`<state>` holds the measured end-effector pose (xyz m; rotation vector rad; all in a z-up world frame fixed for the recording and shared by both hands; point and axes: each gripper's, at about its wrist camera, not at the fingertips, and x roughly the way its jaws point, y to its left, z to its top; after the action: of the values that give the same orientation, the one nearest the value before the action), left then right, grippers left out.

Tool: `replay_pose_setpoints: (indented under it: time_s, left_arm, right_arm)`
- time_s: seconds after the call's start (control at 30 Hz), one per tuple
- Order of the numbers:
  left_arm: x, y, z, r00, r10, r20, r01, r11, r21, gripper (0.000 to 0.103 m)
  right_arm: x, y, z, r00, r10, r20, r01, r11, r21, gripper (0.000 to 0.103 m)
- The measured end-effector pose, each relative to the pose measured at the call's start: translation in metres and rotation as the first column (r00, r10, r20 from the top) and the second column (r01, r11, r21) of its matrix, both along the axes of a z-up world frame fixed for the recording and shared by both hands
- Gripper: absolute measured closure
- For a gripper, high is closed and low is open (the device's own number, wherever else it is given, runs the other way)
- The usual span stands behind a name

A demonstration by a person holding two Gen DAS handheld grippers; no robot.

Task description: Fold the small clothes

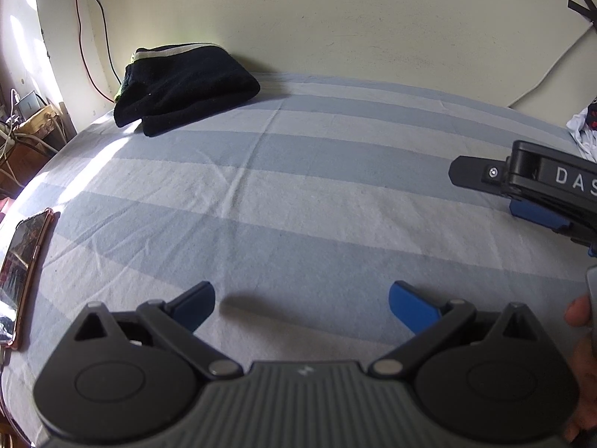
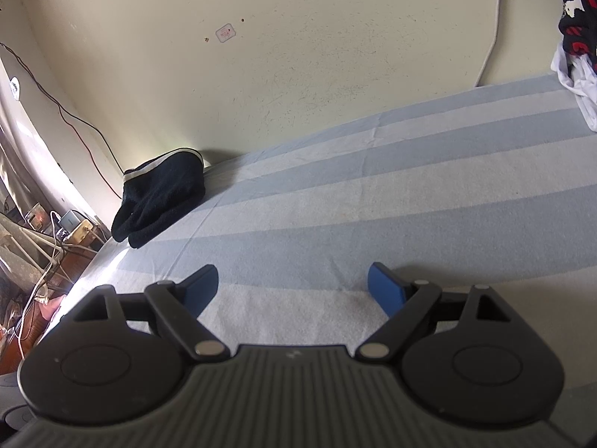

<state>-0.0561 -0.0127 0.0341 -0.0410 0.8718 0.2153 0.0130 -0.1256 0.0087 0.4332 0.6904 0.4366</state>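
A folded black garment (image 1: 183, 87) with a pale stripe lies at the far left corner of the striped blue bed (image 1: 317, 194), against the wall; it also shows in the right wrist view (image 2: 160, 198). A crumpled pile of white, black and red clothes (image 2: 576, 37) lies at the far right edge of the bed (image 2: 410, 205), and shows in the left wrist view (image 1: 585, 130). My left gripper (image 1: 301, 308) is open and empty above the bare sheet. My right gripper (image 2: 293, 291) is open and empty; its body shows from the side at the right of the left wrist view (image 1: 537, 183).
A phone (image 1: 22, 272) in a pinkish case lies on the bed's left edge. Beyond the left edge are cables and a power strip (image 2: 74, 231) on the floor. A cream wall (image 1: 335, 22) borders the far side.
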Motion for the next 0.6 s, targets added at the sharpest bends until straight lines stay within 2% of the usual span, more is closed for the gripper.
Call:
replay_pose_setpoints:
  time_s: [0.6]
  left_arm:
    - [-0.0011,0.0055,0.0024,0.999,0.031,0.015,-0.031,0.999,0.019,0.000]
  right_arm:
    - [0.0001,0.0005,0.0002,1.000,0.000,0.000,0.000,1.000,-0.001,0.013]
